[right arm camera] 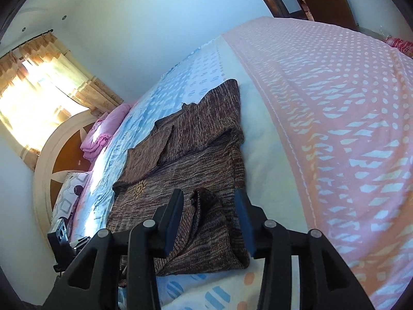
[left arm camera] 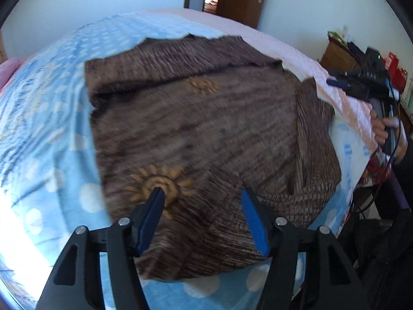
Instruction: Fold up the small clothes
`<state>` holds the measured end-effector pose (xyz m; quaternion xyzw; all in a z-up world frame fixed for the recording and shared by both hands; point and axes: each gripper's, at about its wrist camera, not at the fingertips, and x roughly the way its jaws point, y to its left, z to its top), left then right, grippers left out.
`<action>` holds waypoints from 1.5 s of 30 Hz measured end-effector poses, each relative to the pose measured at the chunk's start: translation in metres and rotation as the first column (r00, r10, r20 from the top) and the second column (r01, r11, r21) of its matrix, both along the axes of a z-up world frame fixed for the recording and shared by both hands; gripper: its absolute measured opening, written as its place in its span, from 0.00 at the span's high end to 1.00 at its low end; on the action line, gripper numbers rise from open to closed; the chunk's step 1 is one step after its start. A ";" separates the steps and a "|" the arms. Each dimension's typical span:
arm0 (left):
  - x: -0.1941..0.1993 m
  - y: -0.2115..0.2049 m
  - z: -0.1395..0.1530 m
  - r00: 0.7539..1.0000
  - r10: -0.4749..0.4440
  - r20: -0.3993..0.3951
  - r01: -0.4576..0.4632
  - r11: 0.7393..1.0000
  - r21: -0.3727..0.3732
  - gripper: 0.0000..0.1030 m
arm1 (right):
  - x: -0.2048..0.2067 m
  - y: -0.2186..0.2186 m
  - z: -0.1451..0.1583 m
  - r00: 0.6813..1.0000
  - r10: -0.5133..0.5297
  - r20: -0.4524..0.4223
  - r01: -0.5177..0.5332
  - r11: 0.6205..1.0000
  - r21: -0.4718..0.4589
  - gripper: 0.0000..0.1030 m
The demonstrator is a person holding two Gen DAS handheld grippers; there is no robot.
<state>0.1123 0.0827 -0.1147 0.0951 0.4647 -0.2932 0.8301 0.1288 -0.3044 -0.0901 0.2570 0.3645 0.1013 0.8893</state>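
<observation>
Both grippers, left gripper (left arm camera: 202, 193) and right gripper (right arm camera: 209, 196), open above brown sweater (left arm camera: 206, 129) on bed (left arm camera: 46, 129).

Both wrist views look steeply down, close above the bed (left arm camera: 51, 129), sharing the brown sweater (left arm camera: 206, 134).
</observation>
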 end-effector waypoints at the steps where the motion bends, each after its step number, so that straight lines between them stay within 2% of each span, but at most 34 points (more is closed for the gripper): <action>1: -0.003 -0.006 -0.005 1.000 -0.017 0.003 0.017 1.000 0.010 0.38 | -0.003 0.001 0.001 1.000 0.001 0.000 -0.001 1.000 -0.016 0.58; 4: -0.018 -0.022 -0.011 0.992 -0.062 0.112 0.052 0.994 0.093 0.32 | -0.012 0.002 0.004 1.000 -0.005 0.005 0.005 0.998 -0.065 0.58; 5: -0.023 -0.025 -0.012 0.987 -0.070 0.144 0.055 0.993 0.108 0.32 | -0.015 0.001 0.004 1.000 -0.009 0.008 0.009 0.998 -0.067 0.58; 6: -0.023 -0.024 -0.012 0.988 -0.069 0.142 0.055 0.994 0.097 0.35 | -0.017 0.000 0.005 1.000 -0.013 0.010 0.014 0.998 -0.064 0.58; 7: -0.023 -0.023 -0.012 0.989 -0.057 0.137 0.046 0.996 0.080 0.39 | -0.018 -0.002 0.005 1.000 -0.017 0.012 0.018 0.998 -0.060 0.58; 8: -0.025 -0.020 -0.009 0.989 -0.040 0.140 0.032 0.997 0.063 0.56 | -0.019 -0.003 0.006 1.000 -0.022 0.014 0.022 0.998 -0.062 0.58; 9: -0.024 -0.016 -0.006 0.990 -0.025 0.136 0.019 0.999 0.045 0.85 | -0.020 -0.005 0.007 1.000 -0.025 0.016 0.026 0.997 -0.069 0.58; 11: -0.019 -0.005 0.001 0.995 0.022 0.097 -0.020 0.999 -0.028 0.86 | -0.020 -0.007 0.009 1.000 -0.026 0.016 0.027 0.995 -0.092 0.58; 14: -0.009 0.018 0.022 0.986 0.122 0.112 -0.105 0.983 -0.150 0.87 | -0.017 -0.010 0.016 0.999 -0.025 0.026 0.028 0.989 -0.144 0.58; 17: 0.005 0.048 0.042 0.965 0.245 0.098 -0.204 0.928 -0.311 0.87 | -0.008 -0.006 0.021 1.000 0.001 0.024 0.005 0.970 -0.243 0.58; 19: 0.021 0.069 0.046 0.937 0.343 0.066 -0.295 0.878 -0.376 0.87 | 0.000 0.000 0.020 0.999 0.032 0.003 -0.029 0.945 -0.327 0.58; 22: 0.049 0.091 0.032 0.892 0.450 -0.044 -0.427 0.805 -0.413 0.87 | 0.011 0.014 0.010 0.993 0.106 -0.048 -0.116 0.917 -0.382 0.58; 24: 0.062 0.095 0.018 0.871 0.481 -0.103 -0.479 0.781 -0.402 0.87 | 0.014 0.023 0.003 0.986 0.150 -0.071 -0.166 0.912 -0.376 0.58; 26: 0.069 0.089 0.005 0.859 0.495 -0.131 -0.506 0.780 -0.367 0.87 | 0.017 0.034 -0.002 0.977 0.194 -0.090 -0.214 0.894 -0.395 0.58; 28: 0.070 0.083 -0.004 0.857 0.497 -0.137 -0.511 0.786 -0.348 0.87 | 0.019 0.045 -0.005 0.968 0.232 -0.100 -0.252 0.871 -0.421 0.58; 33: 0.067 0.082 -0.006 0.872 0.472 -0.126 -0.484 0.796 -0.364 0.86 | 0.041 0.068 -0.007 0.950 0.290 -0.115 -0.311 0.846 -0.434 0.58; 35: 0.064 0.083 -0.003 0.878 0.468 -0.105 -0.472 0.804 -0.363 0.86 | 0.056 0.077 -0.012 0.943 0.311 -0.116 -0.330 0.842 -0.426 0.48; 39: 0.072 0.075 -0.007 0.881 0.463 -0.096 -0.467 0.821 -0.328 0.85 | 0.080 0.093 -0.033 0.925 0.341 -0.170 -0.381 0.835 -0.398 0.46; 40: 0.073 0.073 -0.008 0.883 0.460 -0.097 -0.465 0.824 -0.324 0.85 | 0.081 0.098 -0.036 0.924 0.343 -0.171 -0.383 0.823 -0.419 0.48; 42: 0.073 0.071 -0.009 0.887 0.452 -0.094 -0.457 0.831 -0.316 0.85 | 0.077 0.106 -0.036 0.925 0.342 -0.167 -0.379 0.788 -0.486 0.72; 43: 0.072 0.069 -0.009 0.891 0.446 -0.092 -0.450 0.835 -0.316 0.85 | 0.076 0.106 -0.034 0.923 0.345 -0.170 -0.383 0.786 -0.485 0.90; 45: 0.070 0.067 -0.007 0.898 0.433 -0.076 -0.434 0.844 -0.315 0.85 | 0.071 0.101 -0.029 0.928 0.336 -0.164 -0.373 0.806 -0.460 0.90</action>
